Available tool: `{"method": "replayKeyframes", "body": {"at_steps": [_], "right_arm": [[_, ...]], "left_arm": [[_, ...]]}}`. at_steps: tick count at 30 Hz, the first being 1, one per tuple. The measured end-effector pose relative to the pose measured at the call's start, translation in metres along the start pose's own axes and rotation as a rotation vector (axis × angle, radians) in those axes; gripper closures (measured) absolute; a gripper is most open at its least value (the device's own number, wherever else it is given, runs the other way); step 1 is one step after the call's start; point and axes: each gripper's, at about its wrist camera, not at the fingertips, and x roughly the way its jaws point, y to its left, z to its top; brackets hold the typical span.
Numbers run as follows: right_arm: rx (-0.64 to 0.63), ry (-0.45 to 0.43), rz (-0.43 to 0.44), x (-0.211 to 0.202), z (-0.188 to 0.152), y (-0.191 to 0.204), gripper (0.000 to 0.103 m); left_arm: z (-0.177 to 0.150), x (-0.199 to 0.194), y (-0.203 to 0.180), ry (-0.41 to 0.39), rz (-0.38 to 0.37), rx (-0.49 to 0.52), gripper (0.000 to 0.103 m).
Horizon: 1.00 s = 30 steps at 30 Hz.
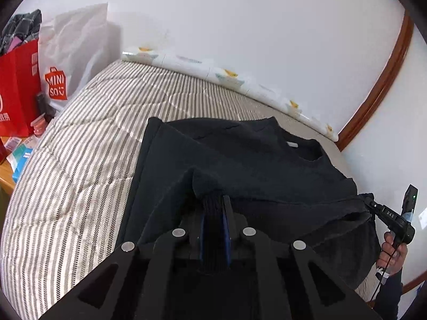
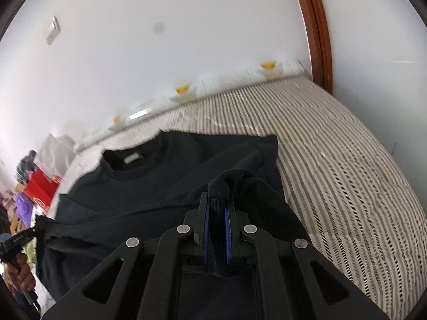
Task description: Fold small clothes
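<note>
A black sweater (image 1: 253, 160) lies on a striped bed cover (image 1: 80, 160), collar toward the wall. My left gripper (image 1: 214, 205) is shut on the sweater's ribbed bottom hem, lifted a little over the body. My right gripper (image 2: 218, 202) is shut on the ribbed hem at the sweater's (image 2: 160, 181) other bottom corner. The right gripper also shows at the right edge of the left wrist view (image 1: 369, 200), the left one at the left edge of the right wrist view (image 2: 40, 222). The hem hangs between them in a fold.
A red paper bag (image 1: 18, 88) and a white Miniso bag (image 1: 64, 61) stand left of the bed on a wooden table. Patterned pillows (image 1: 226, 77) line the white wall. A brown wooden door frame (image 2: 317, 32) rises at the bed's right end.
</note>
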Motion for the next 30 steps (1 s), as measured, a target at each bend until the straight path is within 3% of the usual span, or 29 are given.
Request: {"method": "replayKeyframes", "body": {"at_steps": [4,6,8,11,18,24,30], "right_arm": [[0.000,0.009,-0.007,-0.009,0.003,0.001,0.089],[-0.009,-0.026,-0.024,-0.026,0.004,0.008,0.085],[-0.055,-0.066,-0.044,-0.042,0.002,0.021,0.078],[-0.141,-0.073,-0.003,-0.058,-0.006,0.042,0.071],[-0.232,0.018,0.078,-0.060,-0.052,0.067,0.071],[-0.212,0.089,0.058,-0.041,-0.085,0.059,0.071],[-0.163,0.102,0.028,-0.030,-0.082,0.057,0.074]], "left_arm": [[-0.002,-0.004,0.000,0.007,-0.008,0.012,0.088],[-0.004,-0.009,0.000,0.005,0.010,0.017,0.079],[-0.009,-0.018,-0.001,0.010,0.018,0.029,0.073],[-0.018,-0.030,-0.005,-0.005,0.011,0.058,0.069],[-0.040,-0.051,-0.016,-0.008,-0.019,0.125,0.064],[-0.060,-0.046,-0.033,0.050,-0.068,0.178,0.064],[-0.059,-0.022,-0.050,0.069,-0.005,0.234,0.062]]}}
